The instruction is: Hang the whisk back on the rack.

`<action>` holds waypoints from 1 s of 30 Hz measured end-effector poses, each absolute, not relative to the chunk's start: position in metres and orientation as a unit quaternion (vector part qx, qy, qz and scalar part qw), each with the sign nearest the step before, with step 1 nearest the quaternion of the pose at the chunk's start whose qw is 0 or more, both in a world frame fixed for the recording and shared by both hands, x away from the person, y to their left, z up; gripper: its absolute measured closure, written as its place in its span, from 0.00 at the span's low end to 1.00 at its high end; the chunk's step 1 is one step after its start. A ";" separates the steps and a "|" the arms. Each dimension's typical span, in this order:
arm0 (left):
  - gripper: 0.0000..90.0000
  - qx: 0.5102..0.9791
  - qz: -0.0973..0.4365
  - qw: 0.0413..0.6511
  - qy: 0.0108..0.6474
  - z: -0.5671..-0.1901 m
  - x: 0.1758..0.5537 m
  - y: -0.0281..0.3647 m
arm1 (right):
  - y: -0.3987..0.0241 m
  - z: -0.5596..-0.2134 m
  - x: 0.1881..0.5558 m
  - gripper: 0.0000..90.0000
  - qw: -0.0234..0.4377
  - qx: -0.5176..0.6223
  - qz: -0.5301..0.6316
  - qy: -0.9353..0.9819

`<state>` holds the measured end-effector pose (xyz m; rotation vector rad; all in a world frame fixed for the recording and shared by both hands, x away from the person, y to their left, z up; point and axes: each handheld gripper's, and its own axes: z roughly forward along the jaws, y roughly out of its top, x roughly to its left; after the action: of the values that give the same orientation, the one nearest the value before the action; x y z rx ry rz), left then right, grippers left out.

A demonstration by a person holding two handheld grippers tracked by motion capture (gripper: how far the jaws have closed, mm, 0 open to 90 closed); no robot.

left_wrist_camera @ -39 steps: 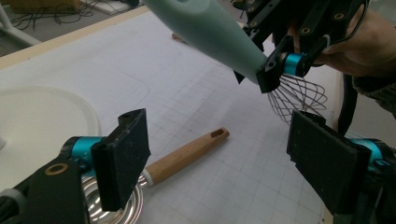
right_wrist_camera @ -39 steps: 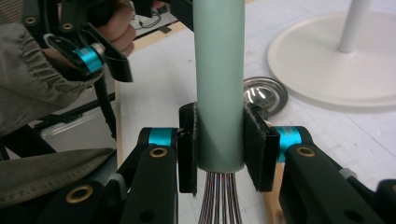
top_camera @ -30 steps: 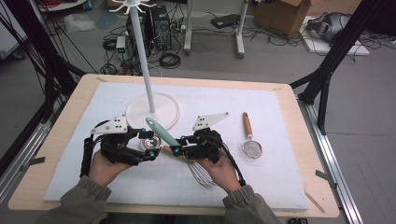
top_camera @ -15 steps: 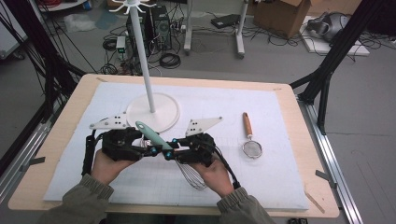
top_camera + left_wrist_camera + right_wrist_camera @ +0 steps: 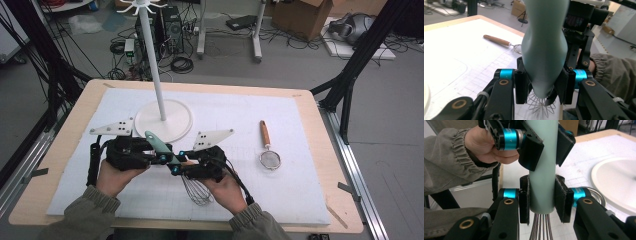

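A whisk with a pale mint-green handle and a cage of thin steel wires (image 5: pixel 172 162) is held between the two grippers over the front middle of the white gridded mat (image 5: pixel 300 190) that covers the wooden bench (image 5: pixel 345 227); the handle end is raised toward the rear left, while the wire cage (image 5: pixel 196 190) hangs down toward the front edge, just above the mat. The left gripper (image 5: pixel 159 159) is carried level in the left hand (image 5: pixel 114 176), its jaws pointing to the right; in the left gripper view its jaws have just been closing on the upper part of the handle (image 5: pixel 544 47), and the pads (image 5: pixel 520 86) are seen set against both sides of it. The right gripper (image 5: pixel 176 167) is carried in the right hand (image 5: pixel 225 189), its jaws pointing to the left; in the right gripper view the black pads (image 5: pixel 524 198) are pressed on the lower end of the handle (image 5: pixel 542 180), just above the wires (image 5: pixel 540 227). Both forearms, in olive sleeves, come in over the front edge of the bench.

Behind the grippers, toward the rear left, the round white base of a tall white stand (image 5: pixel 163 120) lies near the left gripper; a small wire strainer with a wooden handle (image 5: pixel 267 147) lies to the right, well apart from the hands. Bare mat is left along the right side and the front right corner, and at the front left corner.
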<state>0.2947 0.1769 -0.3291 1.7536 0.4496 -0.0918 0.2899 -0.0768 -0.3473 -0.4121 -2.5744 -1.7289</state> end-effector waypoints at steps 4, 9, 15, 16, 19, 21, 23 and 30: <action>0.74 0.765 -0.039 0.613 0.193 -0.326 0.293 0.176 | -0.077 -0.346 0.288 0.77 0.005 -0.126 -0.555 -0.822; 0.74 0.772 -0.040 0.607 0.186 -0.321 0.291 0.174 | -0.077 -0.344 0.286 0.75 0.007 -0.121 -0.558 -0.821; 0.74 0.775 -0.035 0.604 0.182 -0.316 0.291 0.173 | -0.075 -0.348 0.287 0.68 0.013 -0.120 -0.540 -0.833; 0.74 0.775 -0.036 0.604 0.183 -0.315 0.291 0.173 | -0.075 -0.349 0.287 0.71 0.012 -0.119 -0.538 -0.835; 0.74 0.778 -0.031 0.602 0.179 -0.313 0.290 0.172 | -0.073 -0.348 0.285 0.76 0.006 -0.118 -0.538 -0.835; 0.74 0.777 -0.026 0.603 0.179 -0.311 0.290 0.172 | -0.073 -0.348 0.285 0.76 0.007 -0.123 -0.540 -0.832; 0.74 0.774 -0.022 0.606 0.180 -0.311 0.290 0.173 | -0.073 -0.348 0.284 0.76 0.009 -0.130 -0.545 -0.828; 0.70 0.765 -0.025 0.615 0.188 -0.310 0.290 0.176 | -0.068 -0.347 0.281 0.77 0.002 -0.147 -0.568 -0.810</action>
<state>0.2899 0.1763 -0.3103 1.7626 0.4325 -0.0571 0.2808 -0.0683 -0.3467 -0.4614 -2.5415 -1.7821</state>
